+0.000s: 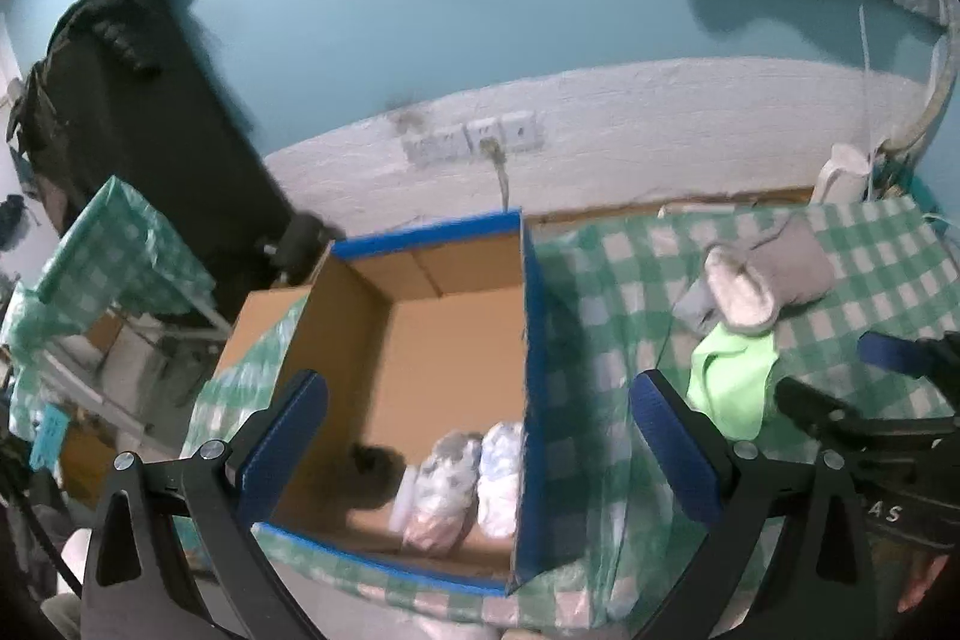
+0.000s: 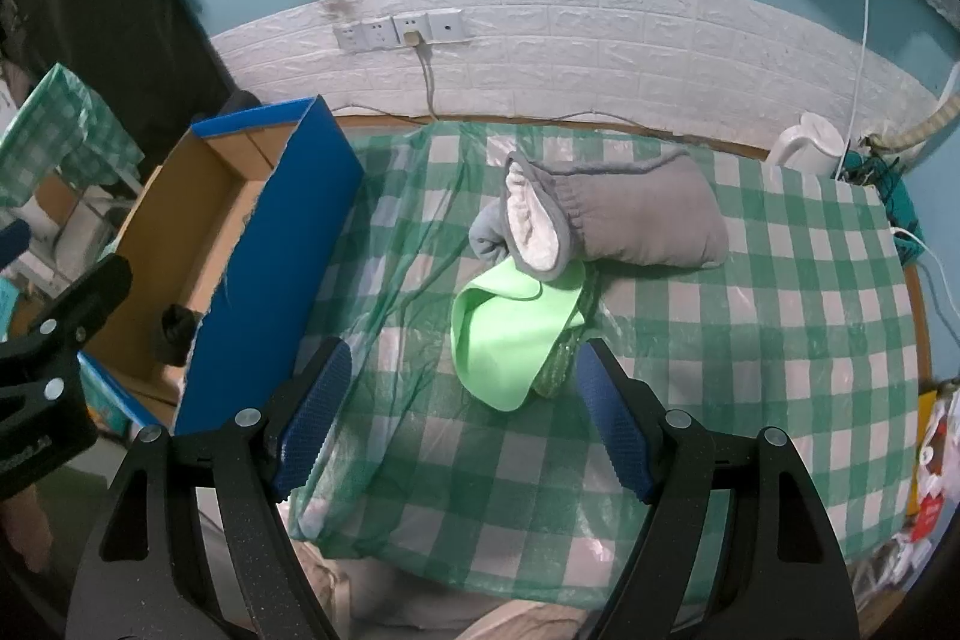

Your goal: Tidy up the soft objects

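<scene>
An open cardboard box with blue edges (image 1: 534, 340) (image 2: 282, 244) stands on the left of the green checked table. Two pale bagged soft bundles (image 1: 462, 484) and a small dark item (image 1: 369, 457) lie inside it. A grey fleece-lined slipper (image 2: 630, 214) (image 1: 774, 274) lies to the box's right, on a light green cloth (image 2: 510, 334) (image 1: 729, 382) that covers a green patterned item (image 2: 561, 370). My left gripper (image 1: 480, 454) is open and empty above the box's near end. My right gripper (image 2: 465, 418) is open and empty just in front of the green cloth.
A white brick-pattern wall strip with sockets (image 2: 399, 31) and a plugged cable runs behind the table. A white kettle (image 2: 807, 148) stands at the far right corner. A dark hanging garment (image 1: 132, 112) and another checked surface (image 1: 108, 250) are at the left. Red and white packets (image 2: 930, 478) lie at the right edge.
</scene>
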A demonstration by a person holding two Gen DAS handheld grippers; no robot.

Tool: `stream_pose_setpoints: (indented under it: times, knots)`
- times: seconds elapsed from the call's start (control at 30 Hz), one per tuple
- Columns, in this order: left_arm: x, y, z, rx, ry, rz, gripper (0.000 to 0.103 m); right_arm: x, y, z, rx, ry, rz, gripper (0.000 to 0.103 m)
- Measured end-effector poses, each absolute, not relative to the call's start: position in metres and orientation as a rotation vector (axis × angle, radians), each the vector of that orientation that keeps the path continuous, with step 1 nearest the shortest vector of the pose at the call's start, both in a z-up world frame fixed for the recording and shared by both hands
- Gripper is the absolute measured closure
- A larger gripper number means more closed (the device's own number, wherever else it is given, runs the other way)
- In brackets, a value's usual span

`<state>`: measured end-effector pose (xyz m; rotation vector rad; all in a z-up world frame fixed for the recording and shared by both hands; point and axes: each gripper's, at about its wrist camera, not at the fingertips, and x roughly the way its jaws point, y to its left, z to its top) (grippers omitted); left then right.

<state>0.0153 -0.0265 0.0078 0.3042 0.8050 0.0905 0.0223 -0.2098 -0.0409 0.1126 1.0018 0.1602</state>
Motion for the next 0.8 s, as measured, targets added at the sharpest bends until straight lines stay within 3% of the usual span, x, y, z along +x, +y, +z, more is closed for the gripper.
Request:
stream_pose_setpoints:
  times: [0.17,0.3,0.8]
  knots:
    - [0.005,-0.036,0.019,0.364,0.651,0.149,0.001,0.021,-0.212,-0.04,0.115,0.997,0.16,0.026]
    - [0.005,-0.028,0.028,0.241,0.679,0.065,0.001,0.021,-0.212,-0.04,0.116,0.997,0.161,0.026]
    - [-0.021,-0.024,0.041,0.105,0.48,0.063,0.005,0.02,-0.213,-0.039,0.119,0.988,0.162,0.026]
